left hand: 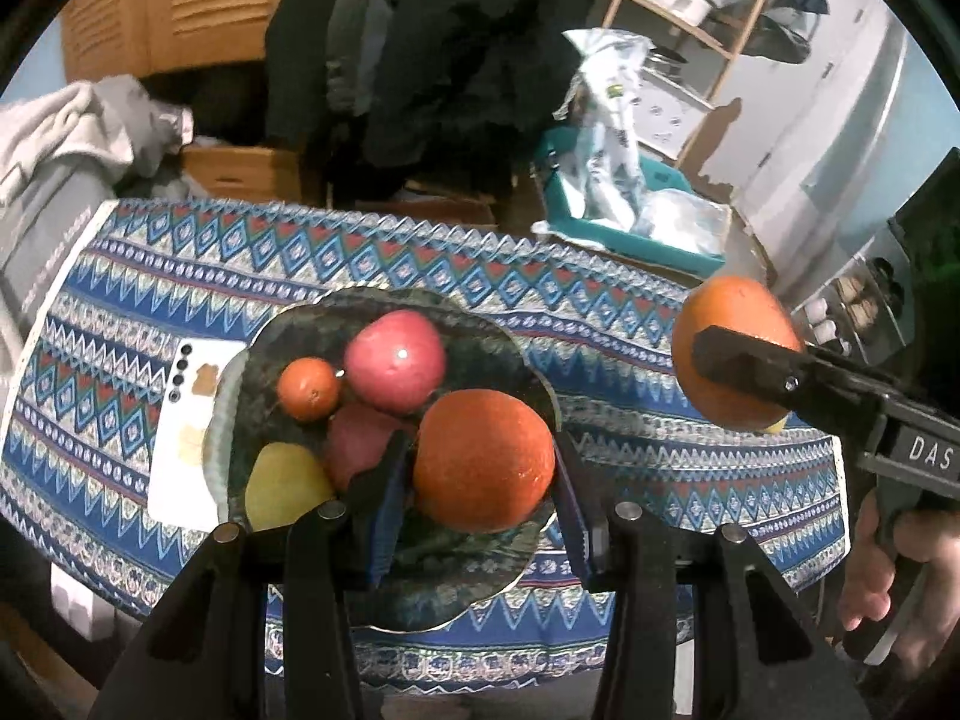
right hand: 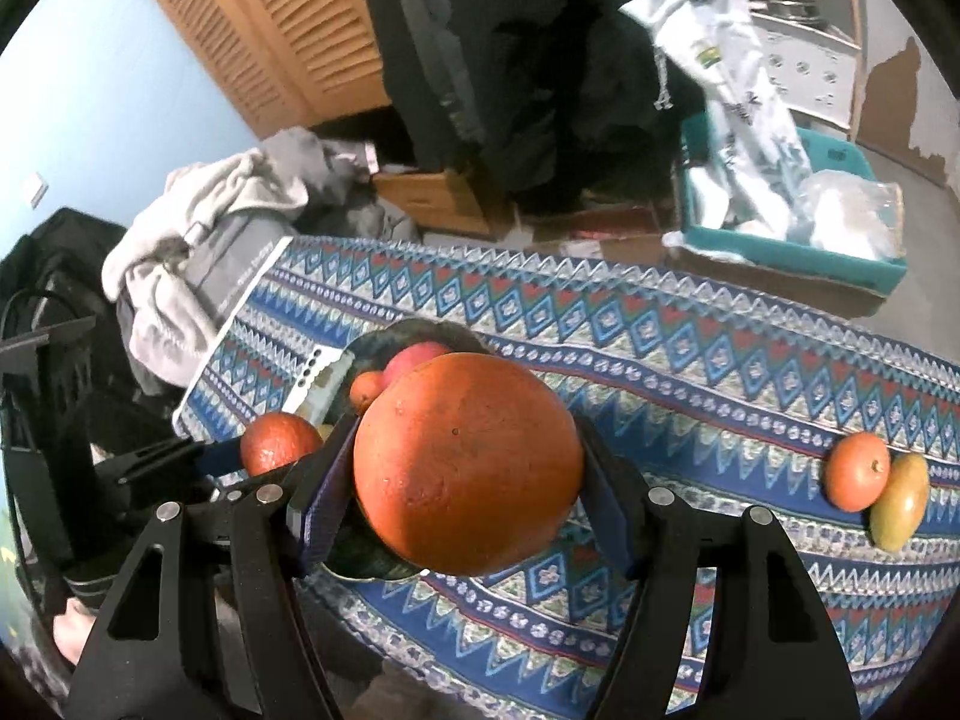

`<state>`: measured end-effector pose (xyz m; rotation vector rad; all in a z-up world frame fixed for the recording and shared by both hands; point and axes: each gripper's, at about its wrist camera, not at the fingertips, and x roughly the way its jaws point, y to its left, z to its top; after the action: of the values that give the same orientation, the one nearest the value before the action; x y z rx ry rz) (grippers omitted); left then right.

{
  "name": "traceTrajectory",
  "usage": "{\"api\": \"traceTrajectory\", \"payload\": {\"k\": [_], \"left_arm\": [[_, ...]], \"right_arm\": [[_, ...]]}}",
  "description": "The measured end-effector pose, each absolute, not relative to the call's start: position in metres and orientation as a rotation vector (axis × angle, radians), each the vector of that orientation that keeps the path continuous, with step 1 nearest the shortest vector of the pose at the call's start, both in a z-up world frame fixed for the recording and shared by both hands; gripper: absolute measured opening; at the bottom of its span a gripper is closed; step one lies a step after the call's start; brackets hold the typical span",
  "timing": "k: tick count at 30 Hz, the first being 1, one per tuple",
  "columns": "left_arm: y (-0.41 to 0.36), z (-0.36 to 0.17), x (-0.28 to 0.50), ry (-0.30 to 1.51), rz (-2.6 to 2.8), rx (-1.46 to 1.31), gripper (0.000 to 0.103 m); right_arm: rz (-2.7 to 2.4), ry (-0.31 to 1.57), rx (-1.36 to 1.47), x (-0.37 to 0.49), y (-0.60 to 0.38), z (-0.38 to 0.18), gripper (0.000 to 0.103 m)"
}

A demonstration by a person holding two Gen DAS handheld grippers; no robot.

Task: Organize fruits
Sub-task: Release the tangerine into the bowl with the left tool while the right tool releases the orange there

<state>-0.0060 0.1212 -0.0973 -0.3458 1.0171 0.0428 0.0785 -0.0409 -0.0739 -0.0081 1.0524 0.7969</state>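
Two tools (left hand: 483,468) (right hand: 465,468) grip oranges (left hand: 483,461) (right hand: 468,462) above bowl rim (left hand: 528,366).

Two bright orange oranges (left hand: 483,459) (right hand: 468,462) above a dark green bowl (left hand: 384,312) of pink-red apples (left hand: 396,368), all over a blue, white and red zigzag-diamond cloth (left hand: 600,312), yellow-green mango (right hand: 900,501) beyond.

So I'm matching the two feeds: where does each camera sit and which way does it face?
Left wrist: on the left gripper, looking down at the bowl; holds an orange; a hand shows.
Right wrist: on the right gripper, facing the tablecloth; holds a large orange.
Shared: bowl, tablecloth, both oranges.
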Motion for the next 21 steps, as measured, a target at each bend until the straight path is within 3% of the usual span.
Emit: {"api": "traceTrajectory", "payload": {"k": [21], "left_arm": [[0.145,-0.173,-0.007,1.202,0.152,-0.426,0.046]], "right_arm": [[0.855,1.232,-0.066,0.077,0.021,-0.151,0.069]]}}
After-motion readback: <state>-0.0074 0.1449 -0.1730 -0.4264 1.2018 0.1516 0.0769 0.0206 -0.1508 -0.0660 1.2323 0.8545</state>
